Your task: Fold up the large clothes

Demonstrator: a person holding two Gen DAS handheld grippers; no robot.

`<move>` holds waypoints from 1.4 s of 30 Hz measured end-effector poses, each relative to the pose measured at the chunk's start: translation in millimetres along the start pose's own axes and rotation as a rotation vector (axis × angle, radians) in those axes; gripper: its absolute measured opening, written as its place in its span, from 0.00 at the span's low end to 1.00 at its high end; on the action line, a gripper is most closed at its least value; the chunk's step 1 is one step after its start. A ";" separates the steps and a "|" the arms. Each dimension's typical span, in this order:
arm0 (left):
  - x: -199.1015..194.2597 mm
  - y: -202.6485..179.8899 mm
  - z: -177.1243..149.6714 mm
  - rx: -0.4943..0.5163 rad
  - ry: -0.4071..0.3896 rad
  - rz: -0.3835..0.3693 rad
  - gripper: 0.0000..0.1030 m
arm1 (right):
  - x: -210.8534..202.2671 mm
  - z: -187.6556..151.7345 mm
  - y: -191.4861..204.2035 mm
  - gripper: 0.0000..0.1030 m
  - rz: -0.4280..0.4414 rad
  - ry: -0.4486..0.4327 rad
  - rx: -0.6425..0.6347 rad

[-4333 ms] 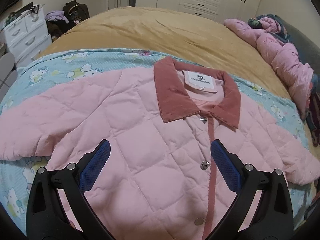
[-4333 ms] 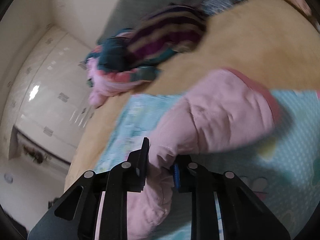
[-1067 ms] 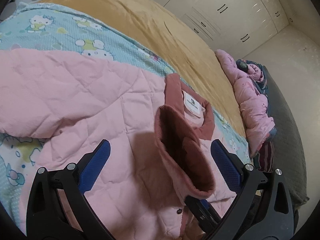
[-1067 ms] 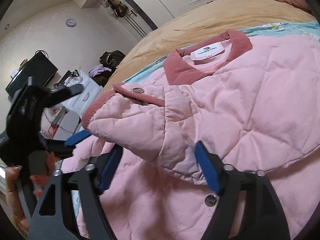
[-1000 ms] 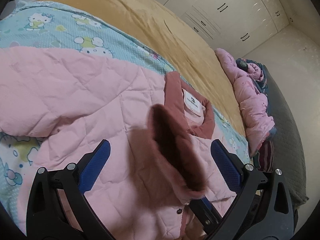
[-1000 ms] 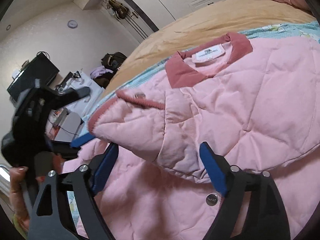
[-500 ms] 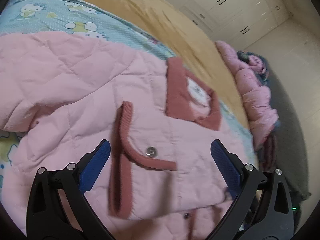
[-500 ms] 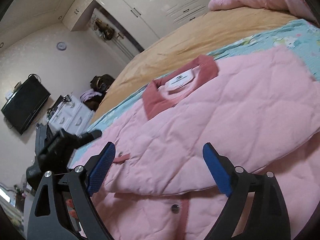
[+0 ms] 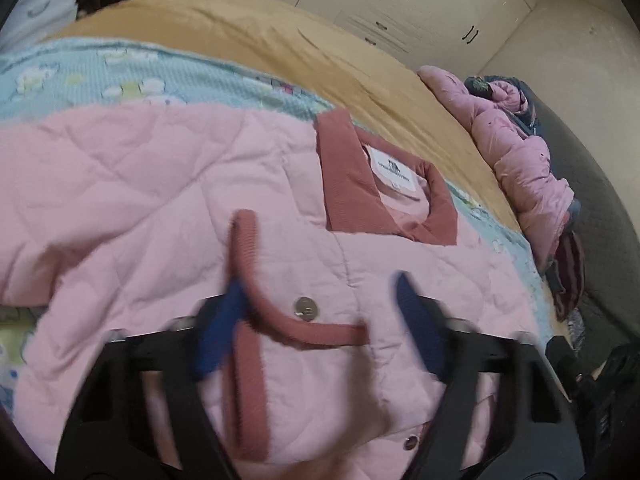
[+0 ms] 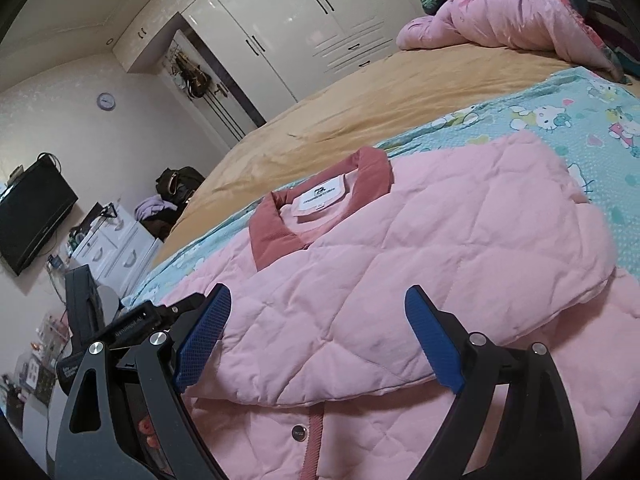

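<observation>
Left wrist: left gripper [image 9: 320, 322] blurred, jaws wide, holding nothing, over folded sleeve [image 9: 304, 320] of pink jacket [image 9: 140, 184] spread on bed [image 9: 280, 48]. Right wrist: right gripper [image 10: 320, 338] likewise gaping, empty; best to press sleeve flat before taking the other one.

Right sleeve [image 9: 304, 320] now lies folded flat across the pink quilted jacket [image 10: 400, 280]; the right gripper [image 10: 316, 336] has released it, jaws wide.
</observation>
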State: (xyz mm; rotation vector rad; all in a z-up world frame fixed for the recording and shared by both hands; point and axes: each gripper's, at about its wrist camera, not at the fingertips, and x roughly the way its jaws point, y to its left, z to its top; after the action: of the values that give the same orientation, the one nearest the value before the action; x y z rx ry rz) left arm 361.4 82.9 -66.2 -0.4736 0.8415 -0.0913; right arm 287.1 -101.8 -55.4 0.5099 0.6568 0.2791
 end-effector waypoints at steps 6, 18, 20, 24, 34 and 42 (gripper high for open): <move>-13.8 2.7 7.3 0.032 -0.054 -0.081 0.04 | -3.7 2.8 -6.0 0.83 -0.018 -0.026 0.022; -72.6 -1.3 24.9 0.019 -0.245 -0.129 0.02 | -20.3 15.9 -16.6 0.83 -0.077 -0.108 0.016; -73.2 -0.4 24.8 0.022 -0.256 -0.101 0.02 | -23.4 20.5 -21.3 0.83 -0.107 -0.126 0.015; -58.7 7.5 22.8 -0.002 -0.231 -0.048 0.02 | -20.5 32.8 -33.2 0.83 -0.145 -0.118 0.028; -15.2 41.8 11.8 -0.069 -0.120 0.033 0.02 | 26.7 41.6 -91.4 0.83 -0.270 0.067 0.142; 3.9 51.8 6.8 -0.088 -0.065 0.076 0.03 | 45.4 29.9 -105.5 0.83 -0.273 0.135 0.126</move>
State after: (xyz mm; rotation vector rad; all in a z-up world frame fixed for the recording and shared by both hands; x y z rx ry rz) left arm 363.4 130.6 -87.8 -0.5239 0.8007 0.0316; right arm 350.1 -183.2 -114.5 0.5180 0.8702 0.0140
